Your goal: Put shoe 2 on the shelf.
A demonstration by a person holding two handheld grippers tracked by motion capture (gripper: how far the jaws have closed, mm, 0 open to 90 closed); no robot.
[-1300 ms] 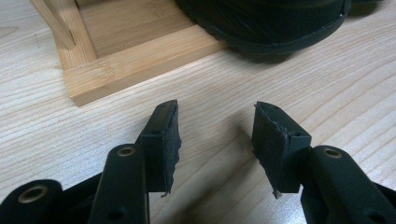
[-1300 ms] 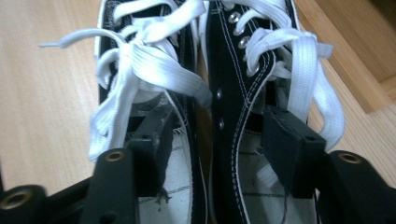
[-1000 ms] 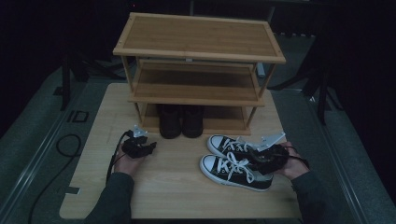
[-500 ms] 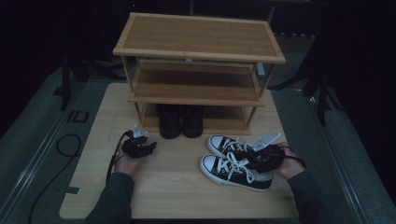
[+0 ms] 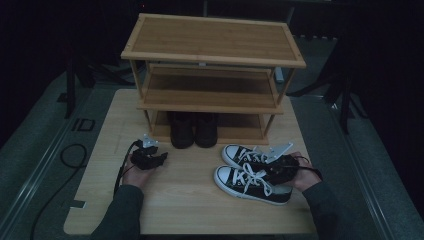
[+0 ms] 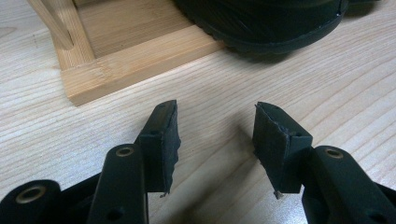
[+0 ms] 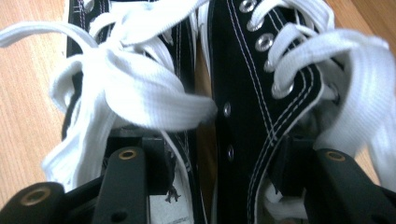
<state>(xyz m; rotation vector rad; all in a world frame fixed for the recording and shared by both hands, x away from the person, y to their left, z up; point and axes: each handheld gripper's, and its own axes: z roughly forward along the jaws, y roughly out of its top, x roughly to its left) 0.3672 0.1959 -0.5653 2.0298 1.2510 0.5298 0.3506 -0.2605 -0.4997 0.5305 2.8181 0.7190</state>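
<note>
So the pair of black canvas sneakers sits on the near right part of the wooden table, just in front of the bamboo shoe rack. Both lie side by side with their long axes running left-right, slightly angled, white toe caps pointing left and heels toward the person's right hand. The right gripper is at the heel end, and in the right gripper view its jaws straddle the two inner collar walls, one jaw down inside each shoe; they've just been closing, but I can't tell if the pads actually press yet. White laces flop all over. The left gripper rests on the table near left, jaws apart with nothing between, pointing at the rack's bottom rail and the black boots parked under it.
</note>
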